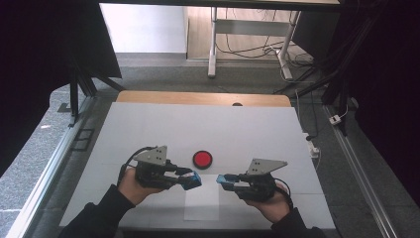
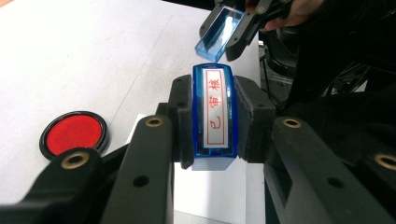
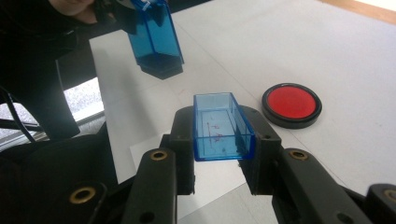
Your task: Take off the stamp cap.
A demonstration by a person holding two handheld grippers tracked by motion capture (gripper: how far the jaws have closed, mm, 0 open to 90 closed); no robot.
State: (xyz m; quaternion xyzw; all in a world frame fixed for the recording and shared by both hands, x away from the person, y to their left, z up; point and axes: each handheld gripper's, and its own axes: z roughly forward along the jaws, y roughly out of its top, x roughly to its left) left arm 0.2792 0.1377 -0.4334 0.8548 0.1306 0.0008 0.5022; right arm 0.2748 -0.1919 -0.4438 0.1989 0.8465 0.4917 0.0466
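- My left tool [image 1: 194, 180] is clamped shut on the stamp [image 2: 213, 114], jaws pressing its two long sides. I hold it that way so the labelled face, with red characters in a red frame, stays turned toward the left gripper view.
- My right tool [image 1: 221, 180] is closed on the cap [image 3: 223, 127], a clear blue open box, gripped by its side walls with the hollow facing up and out. That leaves the opening free, so the cap could go back on later.
- Stamp and cap are apart, tips facing each other across a small gap, both in the air above the paper [image 1: 202, 204] near the desk's front edge. I judge the cap is just pulled off and the stamp stands ready.
- The ink pad [image 1: 202, 158] lies open, red face up, just behind that gap toward the desk's middle, within easy reach of the left tool. I take it as the next stop for the stamp.
- The paper sits flat under both tools, which suits pressing the stamp straight down on it.
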